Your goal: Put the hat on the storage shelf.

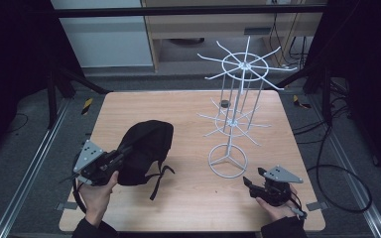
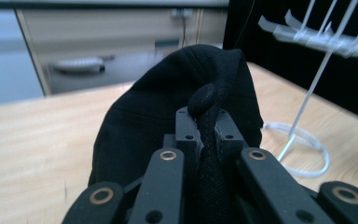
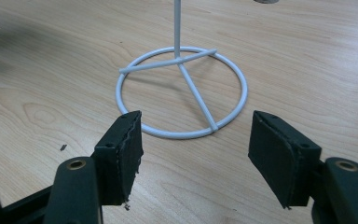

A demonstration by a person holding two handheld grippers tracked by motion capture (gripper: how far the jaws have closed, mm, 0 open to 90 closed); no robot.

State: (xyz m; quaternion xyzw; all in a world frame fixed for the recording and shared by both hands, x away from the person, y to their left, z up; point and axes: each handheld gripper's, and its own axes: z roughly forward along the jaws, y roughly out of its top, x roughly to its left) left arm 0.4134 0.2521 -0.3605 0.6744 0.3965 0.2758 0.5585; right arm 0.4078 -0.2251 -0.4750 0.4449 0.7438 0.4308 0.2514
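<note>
The left gripper is squeezed tight on the black cap. In the left gripper view, a fold of the cap's black cloth is pinched between its two pads and bulges out just past their tips. The rest of the cap sits right in front of this gripper, rounded like a hill. From the high view, the cap spreads away from the gripper toward the middle of the wooden table, and a strap hangs from the cap down onto the wood close beside the gripper. The person's left hand wraps around the gripper from behind.

The right gripper is spread wide — nothing is between its pads. It sits low over the table near the person's edge, held in the right hand. Just in front of it is the round base of the white wire rack. The rack's thin pole goes up from that ring, and its wire arms stick out all around at two levels — one low, one high. The rack stands between the two grippers, nearer the right one, and well apart from the cap.
</note>
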